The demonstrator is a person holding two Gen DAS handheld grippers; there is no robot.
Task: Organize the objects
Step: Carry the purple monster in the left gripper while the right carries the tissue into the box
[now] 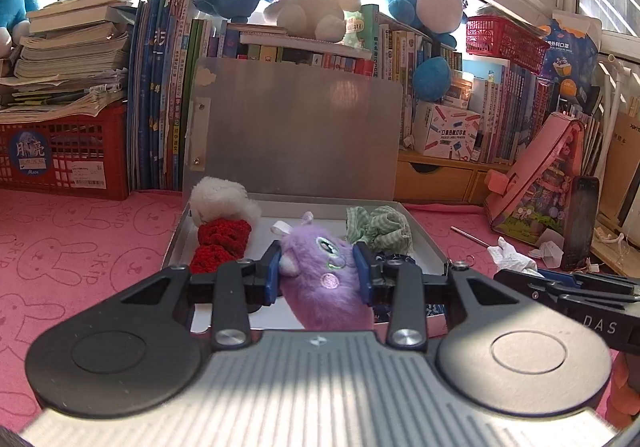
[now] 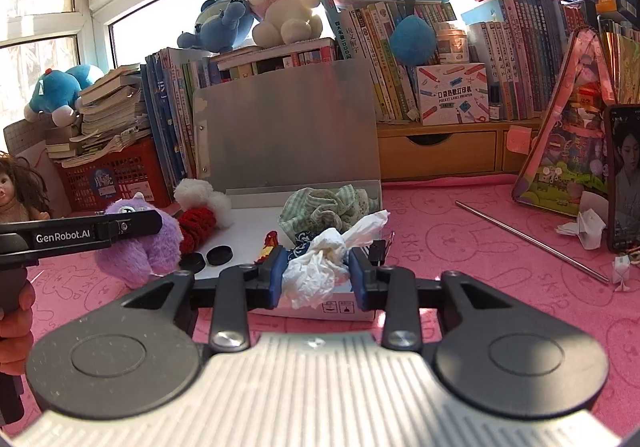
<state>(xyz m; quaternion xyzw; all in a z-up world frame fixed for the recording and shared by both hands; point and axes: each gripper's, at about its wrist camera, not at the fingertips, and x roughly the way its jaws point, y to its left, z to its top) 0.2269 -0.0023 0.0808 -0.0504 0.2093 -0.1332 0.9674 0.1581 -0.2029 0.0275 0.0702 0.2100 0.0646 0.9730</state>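
Note:
My left gripper (image 1: 319, 274) is shut on a purple plush toy (image 1: 325, 279) and holds it over the near edge of an open metal tin (image 1: 178, 231). In the tin lie a white and red knitted plush (image 1: 222, 225) and a green checked cloth (image 1: 378, 227). My right gripper (image 2: 319, 274) is shut on a crumpled white tissue (image 2: 320, 263) above the tin's near right corner (image 2: 340, 305). The right wrist view also shows the purple plush (image 2: 132, 247), the left gripper (image 2: 132, 225), the green cloth (image 2: 324, 207) and two black caps (image 2: 219, 254) in the tin.
The tin's lid (image 1: 296, 127) stands upright behind it. Books, red baskets (image 1: 64, 155) and plush toys line the back. A metal rod (image 2: 532, 241), a phone (image 2: 624, 175), a pink triangular box (image 2: 568, 151) and paper scraps (image 2: 584, 227) lie right. A doll (image 2: 18, 187) sits left.

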